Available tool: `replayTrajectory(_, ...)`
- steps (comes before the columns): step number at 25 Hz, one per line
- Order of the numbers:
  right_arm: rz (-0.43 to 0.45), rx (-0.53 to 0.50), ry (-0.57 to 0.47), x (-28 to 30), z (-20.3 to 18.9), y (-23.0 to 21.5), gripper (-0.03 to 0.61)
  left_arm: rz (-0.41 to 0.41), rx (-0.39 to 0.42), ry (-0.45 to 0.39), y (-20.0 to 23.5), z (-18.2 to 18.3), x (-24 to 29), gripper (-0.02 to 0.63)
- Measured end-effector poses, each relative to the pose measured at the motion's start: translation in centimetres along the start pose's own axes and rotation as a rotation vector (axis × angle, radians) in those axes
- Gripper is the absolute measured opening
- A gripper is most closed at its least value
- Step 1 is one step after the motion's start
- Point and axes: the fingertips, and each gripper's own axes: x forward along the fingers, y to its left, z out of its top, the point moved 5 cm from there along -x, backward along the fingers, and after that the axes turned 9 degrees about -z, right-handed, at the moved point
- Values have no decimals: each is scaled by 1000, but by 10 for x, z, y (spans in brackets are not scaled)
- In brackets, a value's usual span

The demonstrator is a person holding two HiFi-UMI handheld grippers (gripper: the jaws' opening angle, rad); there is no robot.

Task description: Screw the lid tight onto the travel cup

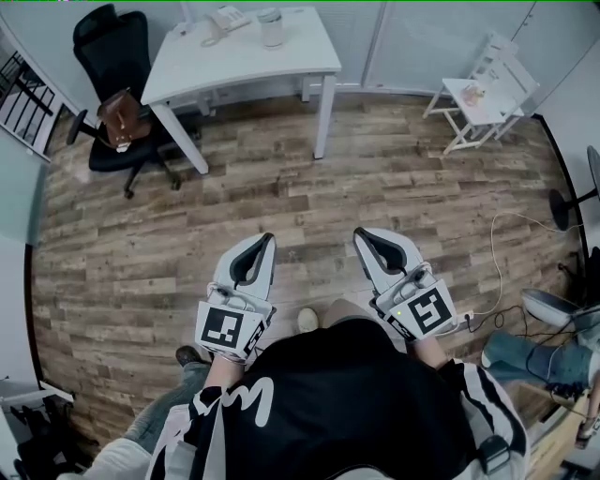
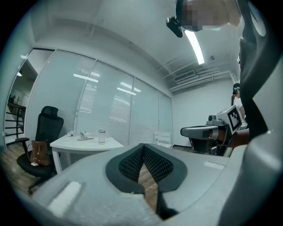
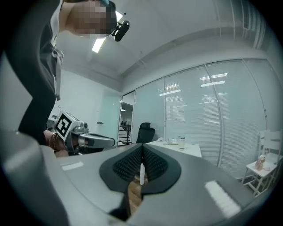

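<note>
The left hand-held gripper (image 1: pixel 265 240) and the right hand-held gripper (image 1: pixel 362 235) are held level side by side in front of the person, well apart from each other, over the wooden floor (image 1: pixel 281 178). Each has its jaws pressed together with nothing between the pads – only floor shows through the slit behind them.

The travel cup (image 1: pixel 271 28) stands upright on a white bench (image 1: pixel 300 56) far ahead of both grippers, a little to the left of the gap between them and out of their reach. How its lid sits is too small to tell. A telephone (image 1: pixel 228 19) lies just left of the cup on the same bench.

Further left of the left gripper stands a black office chair (image 1: pixel 108 56) with a brown bag (image 1: pixel 120 117) on its seat – far ahead and to the right of the right gripper is a white folding chair (image 1: pixel 480 94).
</note>
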Motion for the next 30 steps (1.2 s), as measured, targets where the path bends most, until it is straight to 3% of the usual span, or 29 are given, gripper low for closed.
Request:
replayTrajectory(4,-22,22,-19,1,2,1,-3,3,-24,68,1,-2,-3,0)
replayTrajectory(9,-41,17,-4,1,1,-4,-3,-1,-23,34,5,-1,-2,1)
replayTrajectory(16,-29,3,-7,7,-3,-4,-3,26,-38,97,10,-8,-5,0)
replayTrajectory(25,-20,23,-18,30,-2,-31,-3,27,-21,85,23,-3,21,0)
replayTrajectory(30,-21,30,-18,48,-6,-49,-3,28,-10,12,40,-2,44,1)
